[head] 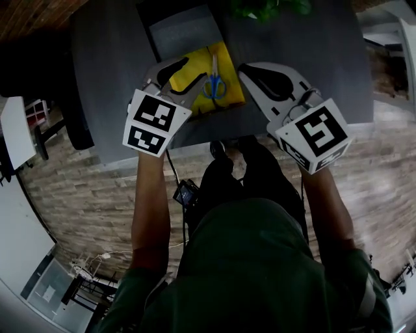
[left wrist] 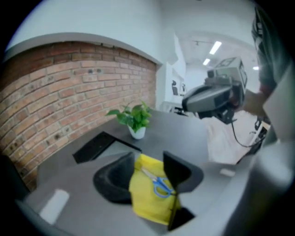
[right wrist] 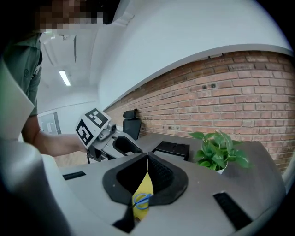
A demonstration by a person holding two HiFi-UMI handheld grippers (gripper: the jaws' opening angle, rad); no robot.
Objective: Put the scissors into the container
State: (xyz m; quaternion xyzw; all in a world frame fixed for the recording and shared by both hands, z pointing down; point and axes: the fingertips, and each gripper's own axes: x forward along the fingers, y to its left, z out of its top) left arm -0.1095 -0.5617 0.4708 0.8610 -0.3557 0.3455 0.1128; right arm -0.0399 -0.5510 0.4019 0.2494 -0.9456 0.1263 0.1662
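Observation:
Blue-handled scissors (head: 214, 83) lie on a flat yellow container (head: 226, 64) on the dark grey table (head: 110, 58). My left gripper (head: 185, 75) hovers at the container's left edge. In the left gripper view the gripper (left wrist: 148, 159) is open, and the container (left wrist: 145, 196) and scissors (left wrist: 160, 183) show between its jaws, untouched. My right gripper (head: 246, 69) hangs just right of the container. In the right gripper view its (right wrist: 147, 156) jaw tips meet with nothing held. The container (right wrist: 144, 184) and scissors (right wrist: 141, 199) show through the gap behind the tips.
A potted plant (head: 270, 8) stands at the table's far edge, and a dark flat rectangle (head: 185, 32) lies beyond the container. A black office chair (right wrist: 131, 125) stands by the brick wall (right wrist: 239, 92). The table's near edge runs just under both grippers.

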